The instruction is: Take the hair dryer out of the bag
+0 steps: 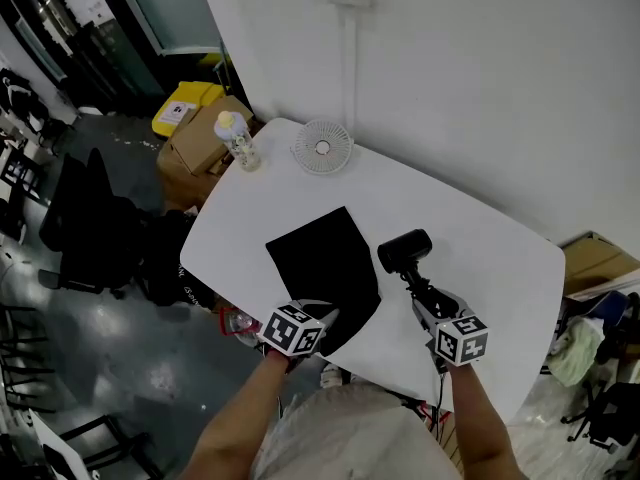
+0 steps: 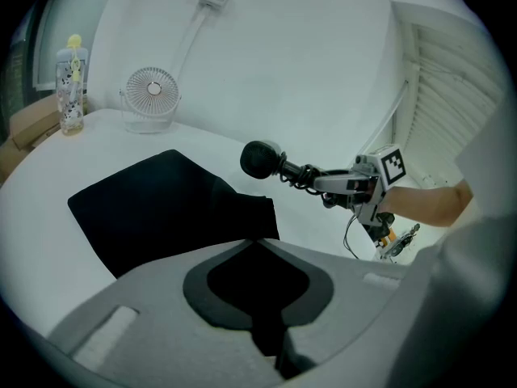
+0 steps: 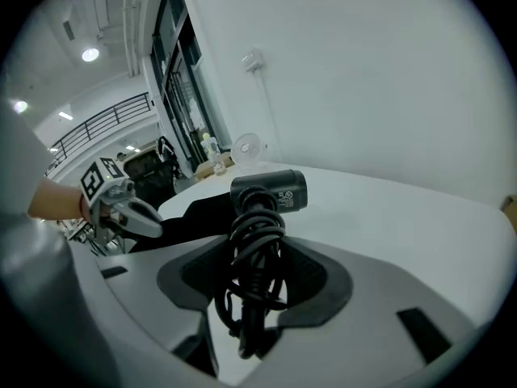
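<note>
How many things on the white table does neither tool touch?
2: a clear yellow-capped plastic bottle at the far left corner; a small round white fan right of it. The flat black fabric bag could hide more.

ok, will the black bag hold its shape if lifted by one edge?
Probably not: the bag lies flat and creased on the table, so it likely droops. It looks thin, so probably light. Pinched at one edge by the left gripper, it may drag, not lift cleanly.
</note>
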`<state>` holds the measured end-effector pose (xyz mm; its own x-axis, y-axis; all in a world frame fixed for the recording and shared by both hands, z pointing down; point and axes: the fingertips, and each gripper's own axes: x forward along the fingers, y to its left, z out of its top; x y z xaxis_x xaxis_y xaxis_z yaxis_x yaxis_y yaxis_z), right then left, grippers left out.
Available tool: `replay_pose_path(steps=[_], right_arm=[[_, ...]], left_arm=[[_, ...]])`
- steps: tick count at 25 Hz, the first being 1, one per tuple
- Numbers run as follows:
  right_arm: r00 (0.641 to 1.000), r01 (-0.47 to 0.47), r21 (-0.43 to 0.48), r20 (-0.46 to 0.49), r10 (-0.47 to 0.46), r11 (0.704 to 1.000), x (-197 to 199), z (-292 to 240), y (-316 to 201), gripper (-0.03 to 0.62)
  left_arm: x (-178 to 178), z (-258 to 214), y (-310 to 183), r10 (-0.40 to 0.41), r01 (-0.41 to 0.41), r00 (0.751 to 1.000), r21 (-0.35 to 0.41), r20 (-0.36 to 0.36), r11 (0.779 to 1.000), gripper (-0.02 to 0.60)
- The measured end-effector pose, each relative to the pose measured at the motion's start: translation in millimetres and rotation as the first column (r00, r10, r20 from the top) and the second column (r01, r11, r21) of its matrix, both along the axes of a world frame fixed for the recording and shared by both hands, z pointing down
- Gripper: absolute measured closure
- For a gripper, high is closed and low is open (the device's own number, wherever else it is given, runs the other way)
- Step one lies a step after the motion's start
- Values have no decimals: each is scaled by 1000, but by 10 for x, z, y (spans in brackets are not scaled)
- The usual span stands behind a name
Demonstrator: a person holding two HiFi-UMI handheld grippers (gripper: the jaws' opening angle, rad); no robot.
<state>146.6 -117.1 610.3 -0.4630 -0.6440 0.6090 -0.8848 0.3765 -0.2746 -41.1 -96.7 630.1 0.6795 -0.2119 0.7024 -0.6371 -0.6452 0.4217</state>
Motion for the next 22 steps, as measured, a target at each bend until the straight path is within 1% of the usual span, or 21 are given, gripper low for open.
replay_pose_path(steps=[5,9,15,22], right_arm=[[994,-78,-16,-73,76,997,93,251,-163,390],[988,-120,-26,-104,116,992,131,400,-206,390],[986,-119,-22,-118,116,993,80,469,-252,388],[987,-111,-39,-118,106,993,81,530,-247,388]], left_arm=[[13,-14,-7,-1,1,1000,0,-2,1000,563],[21,-20,-3,-3,3,1000,-1,-4,1000,563],[29,1,-17,-9,9,1000,-10,-12,1000,563],[33,-2,-38,-10,10,1000,-12,-16,1000,563]])
